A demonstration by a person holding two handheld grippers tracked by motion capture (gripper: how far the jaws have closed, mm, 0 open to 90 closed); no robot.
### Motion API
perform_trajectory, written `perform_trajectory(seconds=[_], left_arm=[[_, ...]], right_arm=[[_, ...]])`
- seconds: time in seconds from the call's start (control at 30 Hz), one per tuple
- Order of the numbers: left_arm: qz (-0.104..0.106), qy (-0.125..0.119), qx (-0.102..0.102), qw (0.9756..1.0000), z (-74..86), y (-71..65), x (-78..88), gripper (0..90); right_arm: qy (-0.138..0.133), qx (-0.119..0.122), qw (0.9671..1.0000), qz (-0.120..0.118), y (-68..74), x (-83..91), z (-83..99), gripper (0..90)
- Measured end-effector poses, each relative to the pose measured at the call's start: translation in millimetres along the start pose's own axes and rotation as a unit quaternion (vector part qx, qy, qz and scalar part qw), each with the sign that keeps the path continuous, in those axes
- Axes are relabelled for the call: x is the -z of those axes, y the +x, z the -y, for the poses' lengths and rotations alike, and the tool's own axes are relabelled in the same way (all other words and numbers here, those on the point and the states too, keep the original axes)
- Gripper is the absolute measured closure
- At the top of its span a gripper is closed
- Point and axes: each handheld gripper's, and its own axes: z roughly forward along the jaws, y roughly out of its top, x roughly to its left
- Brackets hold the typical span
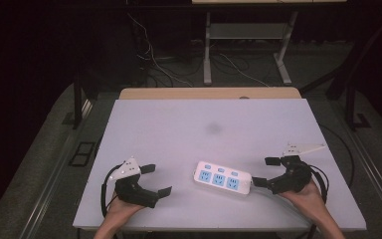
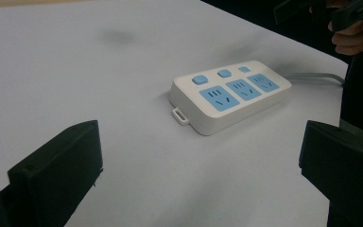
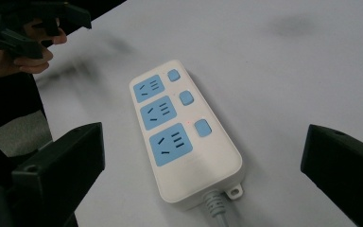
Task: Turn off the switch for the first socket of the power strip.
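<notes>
Lying near the surface's (image 1: 179, 124) front edge: power strip (image 1: 223, 179). Right gripper (image 1: 270, 172), left gripper (image 1: 155, 179) flanking, jaws spread; closing squarely across its short sides is looking advisable.

We saw white three-socket plastic power strip (image 1: 223, 178) on pale rectangular table (image 1: 189, 124), between left gripper (image 1: 160, 180) and right gripper (image 1: 264, 171), nearer right.
</notes>
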Motion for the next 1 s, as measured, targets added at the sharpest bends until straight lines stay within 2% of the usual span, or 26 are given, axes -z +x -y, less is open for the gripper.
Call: perform_trajectory(seconds=[0.33, 1.0], left_arm=[[0.000, 0.001, 0.000, 1.0000, 0.4, 0.6, 0.0, 0.0], [0.001, 0.004, 0.001, 1.0000, 0.9, 0.9, -0.4, 0.0]], right_arm=[[0.019, 0.012, 0.9997, -0.008, 0.7, -8.2, -17.0, 0.2], [0.054, 0.029, 0.9980, -0.019, 0.2, -20.0, -39.8, 0.2]])
